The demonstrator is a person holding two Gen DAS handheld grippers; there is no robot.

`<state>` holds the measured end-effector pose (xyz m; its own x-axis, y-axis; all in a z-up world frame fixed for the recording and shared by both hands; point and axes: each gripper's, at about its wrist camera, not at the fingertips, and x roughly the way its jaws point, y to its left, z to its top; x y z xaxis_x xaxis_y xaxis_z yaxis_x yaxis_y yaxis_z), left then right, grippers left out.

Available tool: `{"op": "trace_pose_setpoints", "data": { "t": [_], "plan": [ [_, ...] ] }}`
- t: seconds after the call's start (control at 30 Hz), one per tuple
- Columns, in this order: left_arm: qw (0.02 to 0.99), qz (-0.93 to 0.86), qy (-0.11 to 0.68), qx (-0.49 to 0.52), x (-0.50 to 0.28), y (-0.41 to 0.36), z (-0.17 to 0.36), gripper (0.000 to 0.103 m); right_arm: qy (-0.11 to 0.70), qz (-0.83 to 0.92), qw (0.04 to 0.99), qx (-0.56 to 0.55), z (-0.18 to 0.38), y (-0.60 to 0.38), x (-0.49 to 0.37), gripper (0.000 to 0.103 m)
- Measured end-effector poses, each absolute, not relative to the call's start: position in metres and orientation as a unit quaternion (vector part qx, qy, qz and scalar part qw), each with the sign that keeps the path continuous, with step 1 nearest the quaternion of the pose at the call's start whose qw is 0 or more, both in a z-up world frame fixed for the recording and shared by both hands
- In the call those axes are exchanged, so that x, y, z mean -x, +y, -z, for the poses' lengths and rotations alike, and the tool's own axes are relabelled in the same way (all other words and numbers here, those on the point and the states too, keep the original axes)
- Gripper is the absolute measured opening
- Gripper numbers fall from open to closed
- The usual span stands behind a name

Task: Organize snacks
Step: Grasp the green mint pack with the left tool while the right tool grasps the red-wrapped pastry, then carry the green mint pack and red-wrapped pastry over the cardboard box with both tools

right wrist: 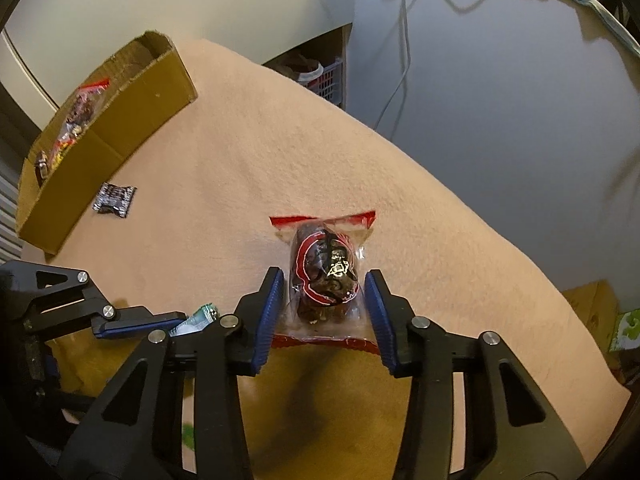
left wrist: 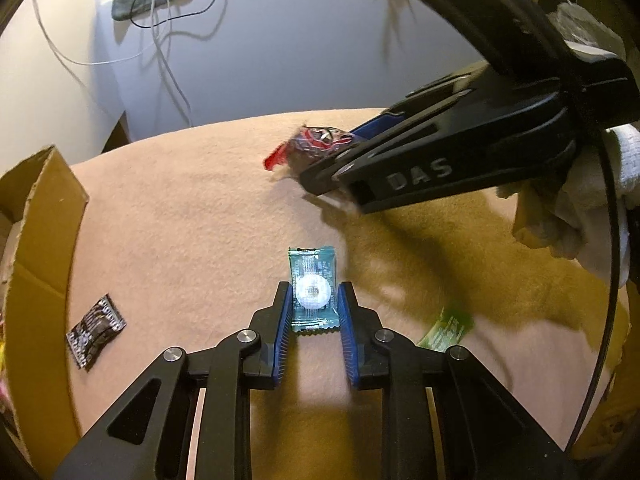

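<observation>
A teal candy packet [left wrist: 312,266] with a white ring sweet lies on the peach cloth [left wrist: 192,208]. My left gripper [left wrist: 313,294] is shut on it, one blue pad against each side edge. In the right wrist view a clear, red-trimmed packet [right wrist: 325,254] holding a dark snack sits between the blue pads of my right gripper [right wrist: 323,282], which presses on its wrapper. The left wrist view shows that gripper [left wrist: 320,168] from the side, with the red packet [left wrist: 316,140] crumpled at its tips. The left gripper [right wrist: 176,322] appears at the lower left of the right wrist view.
An open cardboard box [right wrist: 120,120] holding several snacks stands at the cloth's left edge. A black packet [right wrist: 115,199] lies beside it. A green packet [left wrist: 444,330] lies right of my left gripper. A white-gloved hand [left wrist: 592,208] holds the right gripper. Cables hang on the wall behind.
</observation>
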<state>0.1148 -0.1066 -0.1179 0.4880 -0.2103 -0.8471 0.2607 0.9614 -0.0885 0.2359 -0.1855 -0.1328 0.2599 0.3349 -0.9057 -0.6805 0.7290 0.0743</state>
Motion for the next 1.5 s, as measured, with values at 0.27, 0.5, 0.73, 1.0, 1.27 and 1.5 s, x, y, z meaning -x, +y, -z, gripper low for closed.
{"op": "trace_pose_setpoints", "data": {
  "t": [0.27, 0.5, 0.73, 1.0, 1.27, 1.5],
  "plan": [
    [0.87, 0.129, 0.476, -0.011, -0.113, -0.087, 0.11, 0.021, 0.514, -0.327, 0.779, 0.146, 0.127, -0.194, -0.215, 0.038],
    [0.876, 0.125, 0.467, -0.001, -0.103, -0.073, 0.105, 0.021, 0.519, -0.305, 0.774, 0.197, 0.139, -0.179, -0.203, 0.036],
    [0.885, 0.116, 0.45, 0.012, -0.092, -0.056, 0.093, 0.021, 0.501, -0.295, 0.79, 0.195, 0.125, -0.174, -0.195, 0.034],
    [0.898, 0.098, 0.429, 0.025, -0.078, -0.024, 0.074, 0.021, 0.48, -0.31, 0.798, 0.188, 0.097, -0.154, -0.18, 0.034],
    [0.909, 0.062, 0.411, 0.037, -0.065, 0.02, 0.057, 0.021, 0.456, -0.347, 0.798, 0.186, 0.067, -0.113, -0.166, 0.034],
    [0.915, 0.035, 0.399, 0.046, -0.049, 0.053, 0.048, 0.021, 0.442, -0.38, 0.79, 0.191, 0.056, -0.064, -0.161, 0.034]
  ]
}}
